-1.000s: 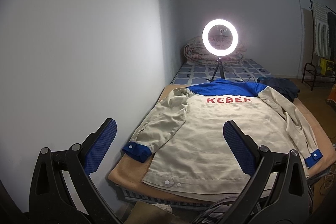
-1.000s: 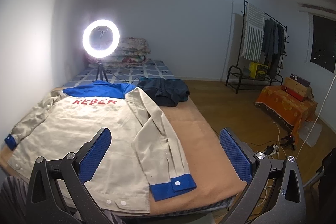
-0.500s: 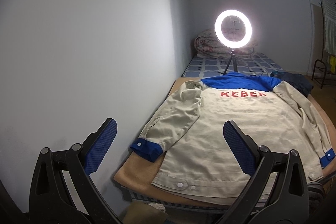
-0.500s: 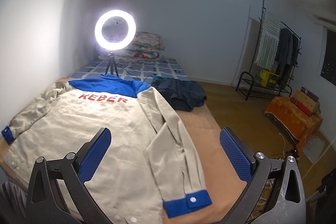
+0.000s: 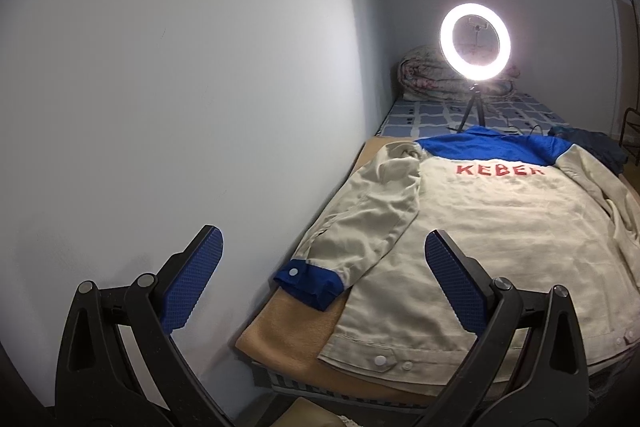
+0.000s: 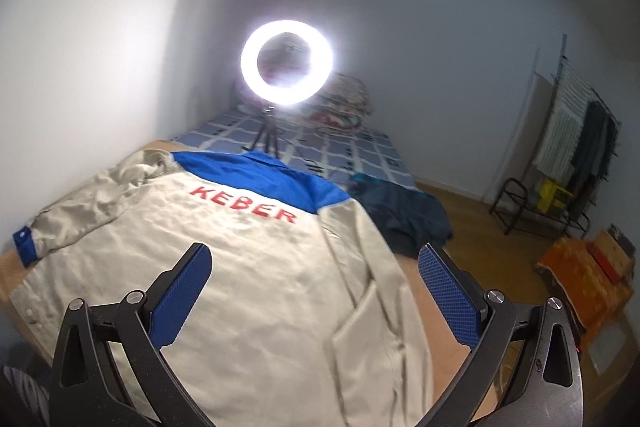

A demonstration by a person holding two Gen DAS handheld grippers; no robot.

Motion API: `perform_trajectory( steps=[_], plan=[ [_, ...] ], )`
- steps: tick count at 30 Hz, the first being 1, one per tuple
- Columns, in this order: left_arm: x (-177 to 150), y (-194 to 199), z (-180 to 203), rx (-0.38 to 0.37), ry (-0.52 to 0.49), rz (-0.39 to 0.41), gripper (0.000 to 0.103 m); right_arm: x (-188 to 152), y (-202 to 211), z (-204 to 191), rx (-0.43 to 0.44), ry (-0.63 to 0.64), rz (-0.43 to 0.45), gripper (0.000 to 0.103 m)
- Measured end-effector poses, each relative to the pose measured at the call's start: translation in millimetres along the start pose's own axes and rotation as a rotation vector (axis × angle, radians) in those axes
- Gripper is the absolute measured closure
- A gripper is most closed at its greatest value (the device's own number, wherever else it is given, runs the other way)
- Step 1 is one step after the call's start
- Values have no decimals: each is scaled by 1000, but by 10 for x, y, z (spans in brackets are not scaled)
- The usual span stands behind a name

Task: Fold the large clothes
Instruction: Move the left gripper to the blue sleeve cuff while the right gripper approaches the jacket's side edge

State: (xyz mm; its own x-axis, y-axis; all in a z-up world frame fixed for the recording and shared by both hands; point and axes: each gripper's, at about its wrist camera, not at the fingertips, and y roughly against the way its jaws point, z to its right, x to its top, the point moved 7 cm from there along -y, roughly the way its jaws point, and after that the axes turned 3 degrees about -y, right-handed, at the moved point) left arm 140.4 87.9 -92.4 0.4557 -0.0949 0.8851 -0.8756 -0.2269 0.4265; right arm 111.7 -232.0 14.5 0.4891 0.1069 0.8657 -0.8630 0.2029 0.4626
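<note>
The beige cotton work jacket with a blue yoke and red "KEBER" lettering lies face down and spread flat on the tan blanket at the near end of the bed. I take that for the starting layout of a fold, with back up and sleeves out. Its left sleeve angles down along the wall side, the blue snap cuff resting at the blanket's edge; the right sleeve runs along the jacket's other side. The cloth is lightly creased and looks limp.

The left claw hovers spread wide above that cuff — touching nothing. The right claw hangs released over the jacket's right half, also empty.

Beyond the collar lie a crumpled dark blue garment and a glowing ring light on a small tripod.
</note>
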Motion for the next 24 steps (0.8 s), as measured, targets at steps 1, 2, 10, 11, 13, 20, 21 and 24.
perform_trajectory(
  steps=[1,2,10,11,13,20,21,24],
  plan=[
    [-12,-26,-21,2,2,-1,0,34,-50,-62,15,8,-2,0],
    [-28,-52,-41,4,3,-2,0,69,-101,-130,32,18,-4,0],
    [-135,-221,-123,-16,23,-14,3,332,-476,-692,143,88,18,0],
    [-168,-269,-137,-27,35,-31,7,361,-521,-775,165,91,21,0],
    [-212,-345,-158,-48,56,-60,17,393,-617,-941,236,89,3,0],
    [-460,-515,-190,-105,94,-137,37,313,-952,-1720,504,39,-136,0],
    [-500,-542,-189,-111,95,-149,41,265,-1003,-1842,544,27,-168,1],
    [-585,-587,-199,-124,109,-168,41,63,-1193,-2279,663,-39,-300,11]
  ],
)
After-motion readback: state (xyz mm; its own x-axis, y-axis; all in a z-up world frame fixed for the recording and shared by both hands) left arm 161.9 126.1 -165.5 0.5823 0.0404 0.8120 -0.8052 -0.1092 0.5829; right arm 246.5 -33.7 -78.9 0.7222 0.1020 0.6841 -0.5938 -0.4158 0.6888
